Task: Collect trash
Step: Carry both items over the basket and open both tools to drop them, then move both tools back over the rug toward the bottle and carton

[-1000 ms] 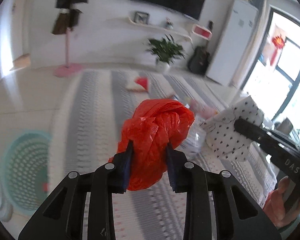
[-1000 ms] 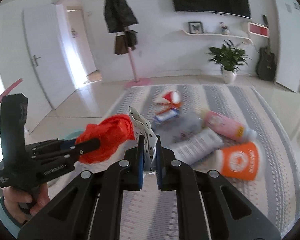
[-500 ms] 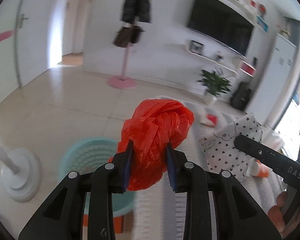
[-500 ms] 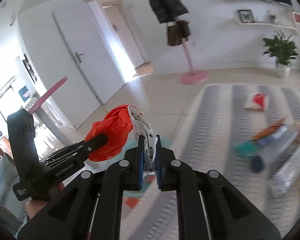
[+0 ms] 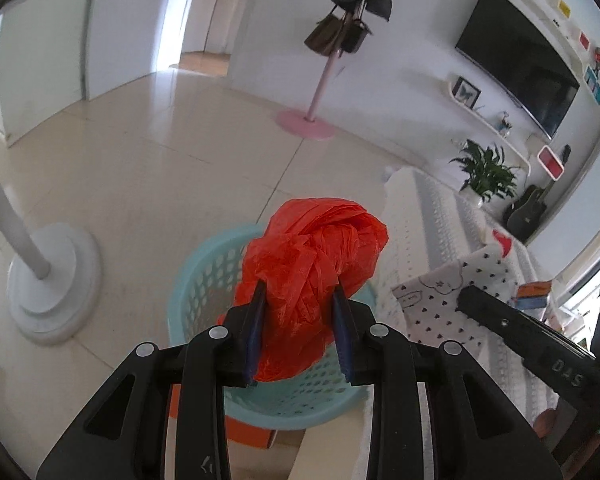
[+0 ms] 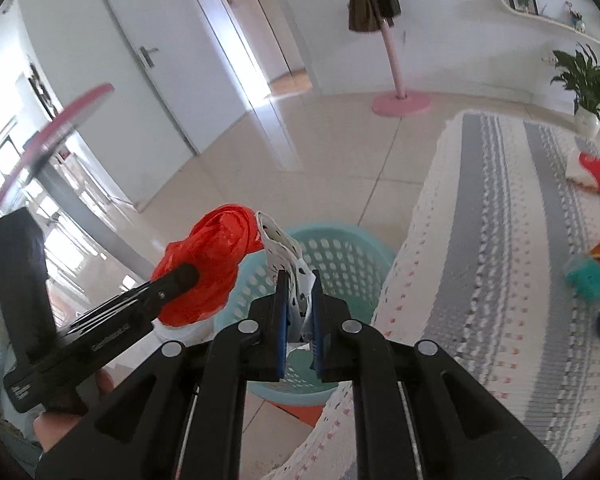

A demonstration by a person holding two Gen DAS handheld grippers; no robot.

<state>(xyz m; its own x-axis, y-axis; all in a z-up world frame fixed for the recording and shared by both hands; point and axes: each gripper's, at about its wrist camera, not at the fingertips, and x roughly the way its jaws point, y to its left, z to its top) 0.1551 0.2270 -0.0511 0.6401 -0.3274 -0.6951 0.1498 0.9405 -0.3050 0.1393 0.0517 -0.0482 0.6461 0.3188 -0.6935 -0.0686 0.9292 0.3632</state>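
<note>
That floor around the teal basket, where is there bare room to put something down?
Bare tile lies between the teal basket, the white stand base and the pink coat-rack base. The striped rug is bare beside the basket, with litter toward its right edge.

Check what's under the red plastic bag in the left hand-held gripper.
Below the red plastic bag sits the teal basket, open mouth up. Its perforated wall shows; the bag and left hand-held gripper cover most of the inside, so contents cannot be seen.
</note>
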